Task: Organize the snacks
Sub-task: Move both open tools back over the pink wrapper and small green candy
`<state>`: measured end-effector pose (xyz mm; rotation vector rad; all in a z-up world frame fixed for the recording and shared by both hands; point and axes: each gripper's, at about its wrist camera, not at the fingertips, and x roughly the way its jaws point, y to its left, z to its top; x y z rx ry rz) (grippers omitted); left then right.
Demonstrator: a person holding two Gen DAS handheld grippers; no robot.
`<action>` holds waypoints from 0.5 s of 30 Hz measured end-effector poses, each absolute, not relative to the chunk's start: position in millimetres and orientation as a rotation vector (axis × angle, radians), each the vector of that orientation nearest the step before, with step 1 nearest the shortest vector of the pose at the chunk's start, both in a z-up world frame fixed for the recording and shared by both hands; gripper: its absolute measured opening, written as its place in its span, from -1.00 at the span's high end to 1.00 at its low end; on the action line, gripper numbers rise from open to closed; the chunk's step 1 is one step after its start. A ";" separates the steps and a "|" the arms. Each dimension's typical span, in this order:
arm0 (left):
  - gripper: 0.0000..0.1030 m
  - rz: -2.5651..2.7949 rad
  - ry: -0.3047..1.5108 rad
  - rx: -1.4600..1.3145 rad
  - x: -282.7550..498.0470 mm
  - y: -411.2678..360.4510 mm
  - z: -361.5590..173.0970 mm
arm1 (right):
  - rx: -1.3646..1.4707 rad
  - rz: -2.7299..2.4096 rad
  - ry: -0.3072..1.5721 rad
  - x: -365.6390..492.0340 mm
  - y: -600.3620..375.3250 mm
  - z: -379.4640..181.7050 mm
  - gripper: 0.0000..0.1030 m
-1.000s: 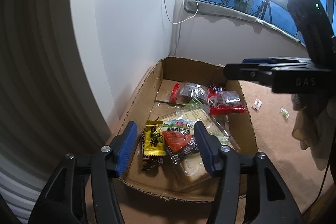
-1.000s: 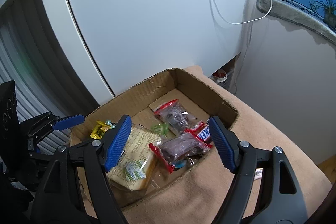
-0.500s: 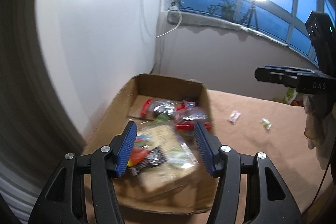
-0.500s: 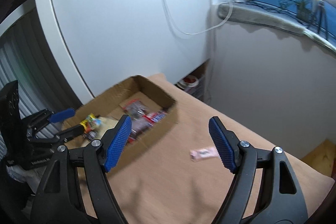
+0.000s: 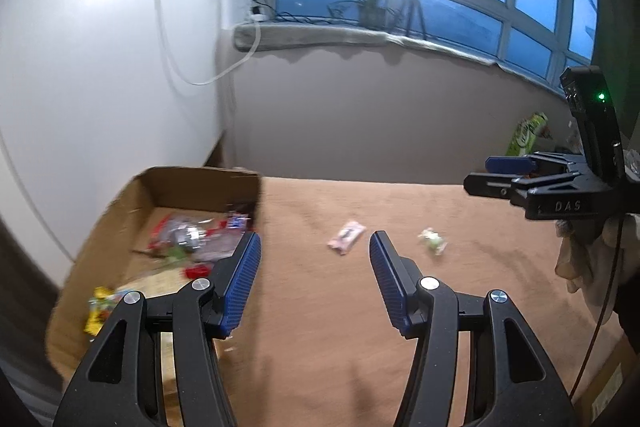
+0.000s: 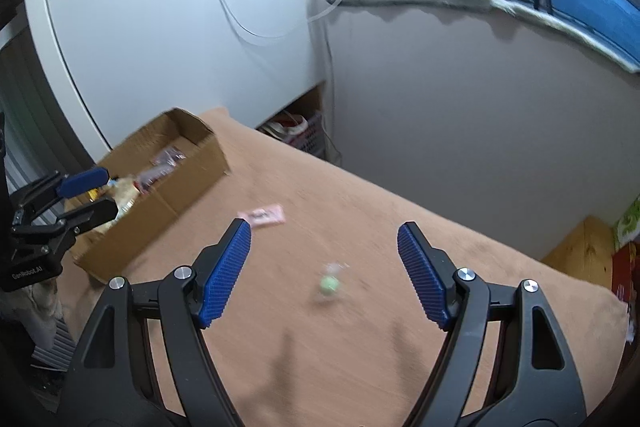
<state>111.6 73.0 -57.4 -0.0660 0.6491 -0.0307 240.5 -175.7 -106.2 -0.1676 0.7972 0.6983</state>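
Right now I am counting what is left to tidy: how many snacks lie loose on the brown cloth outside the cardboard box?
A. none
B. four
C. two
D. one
C: only a pink packet and a small green candy lie on the brown cloth, both apart from the cardboard box.
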 end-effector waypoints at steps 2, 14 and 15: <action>-0.09 -0.043 0.658 -0.063 119.3 63.2 -60.6 | -0.162 0.702 0.810 243.6 -182.4 -114.5 -0.53; 0.07 -0.080 0.764 -0.023 183.5 25.4 -105.1 | -0.191 0.739 0.861 253.7 -186.6 -161.6 -0.52; 0.14 -0.082 0.777 -0.020 189.2 23.4 -110.0 | -0.187 0.747 0.865 254.1 -186.6 -164.7 -0.52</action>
